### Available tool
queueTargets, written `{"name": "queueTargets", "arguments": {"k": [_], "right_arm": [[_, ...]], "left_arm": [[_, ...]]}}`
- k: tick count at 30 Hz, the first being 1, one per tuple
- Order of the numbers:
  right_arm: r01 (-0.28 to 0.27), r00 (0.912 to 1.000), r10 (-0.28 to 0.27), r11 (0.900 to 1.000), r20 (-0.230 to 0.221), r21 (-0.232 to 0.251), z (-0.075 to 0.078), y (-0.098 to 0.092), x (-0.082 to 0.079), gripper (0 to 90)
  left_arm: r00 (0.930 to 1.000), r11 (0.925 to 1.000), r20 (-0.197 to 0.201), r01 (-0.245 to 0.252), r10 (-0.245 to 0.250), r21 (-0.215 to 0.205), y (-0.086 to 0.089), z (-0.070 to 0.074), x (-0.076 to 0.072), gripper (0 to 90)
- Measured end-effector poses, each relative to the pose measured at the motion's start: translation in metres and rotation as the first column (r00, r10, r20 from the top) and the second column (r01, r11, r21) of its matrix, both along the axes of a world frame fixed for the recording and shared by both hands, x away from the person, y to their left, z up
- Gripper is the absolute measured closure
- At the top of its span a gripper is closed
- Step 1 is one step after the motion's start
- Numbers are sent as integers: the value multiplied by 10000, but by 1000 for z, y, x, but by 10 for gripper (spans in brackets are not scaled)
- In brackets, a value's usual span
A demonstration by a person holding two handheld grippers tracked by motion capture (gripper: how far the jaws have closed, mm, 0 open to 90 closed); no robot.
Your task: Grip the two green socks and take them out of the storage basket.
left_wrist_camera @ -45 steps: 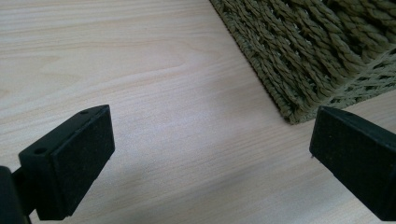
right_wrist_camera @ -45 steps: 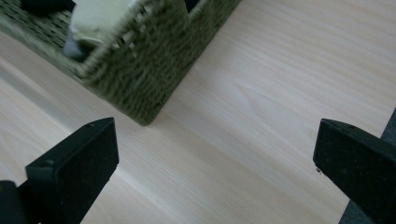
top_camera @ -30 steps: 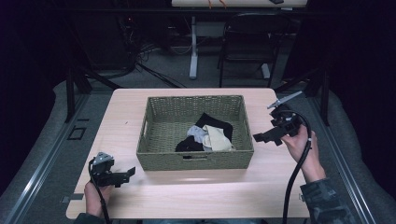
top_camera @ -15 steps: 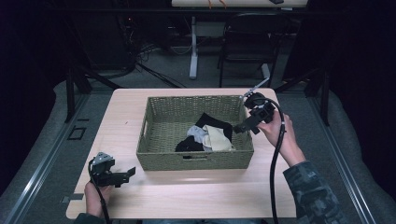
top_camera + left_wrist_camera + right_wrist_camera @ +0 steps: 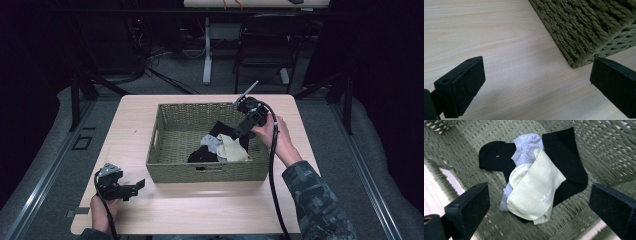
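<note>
A woven basket is set near the middle of the table, and a small heap of socks is seen on its floor toward the right wall. A cream sock is laid on top, a grey sock is partly tucked under it, and black socks are spread beneath both.

The right gripper is held over the basket's right rim, tilted down and inward so that its jaws are aimed at the heap. In the right gripper view the jaws are spread wide, one to each side of the cream sock, and nothing is caught between them. This wide stance appears to be kept so that the soft pile can be straddled before any pinch is made; the cream sock, being uppermost, is judged the likeliest to be taken first. The socks are not yet touched.

The left gripper is rested low near the table's front left corner, just outside the basket's front left corner. Its jaws are likewise parted and empty, with bare wood and the basket's woven wall seen between them. It is judged to be parked there out of the way, leaving the basket's interior free for the working hand, while remaining close enough for the basket to be steadied if it slides.
</note>
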State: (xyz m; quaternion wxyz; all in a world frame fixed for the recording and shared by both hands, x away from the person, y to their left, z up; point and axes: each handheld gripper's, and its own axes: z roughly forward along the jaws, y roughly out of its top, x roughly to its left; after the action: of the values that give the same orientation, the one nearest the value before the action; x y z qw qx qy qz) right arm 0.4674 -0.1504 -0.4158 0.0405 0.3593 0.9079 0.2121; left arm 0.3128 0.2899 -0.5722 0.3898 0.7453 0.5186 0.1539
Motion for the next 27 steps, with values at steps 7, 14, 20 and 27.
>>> {"name": "queueTargets", "arguments": {"k": [7,14,20,27], "right_arm": [[117,9994,-126,9995,-319,-285,-17,15,14,60],[334,9972,-374,9975,-647,-628,-36,27,26,148],[722,9926,-797,9940,-911,-827,-55,33,38,287],[831,9878,-930,9932,-1253,-819,-69,42,44,364]], "left_arm": [[10000,10000,-32,15,-15,-5,0,0,0,1],[10000,10000,-58,18,-18,37,0,-1,1,1],[9999,10000,-142,30,-29,77,0,0,0,2],[9999,10000,-120,1,0,38,-1,-1,1,3]]}}
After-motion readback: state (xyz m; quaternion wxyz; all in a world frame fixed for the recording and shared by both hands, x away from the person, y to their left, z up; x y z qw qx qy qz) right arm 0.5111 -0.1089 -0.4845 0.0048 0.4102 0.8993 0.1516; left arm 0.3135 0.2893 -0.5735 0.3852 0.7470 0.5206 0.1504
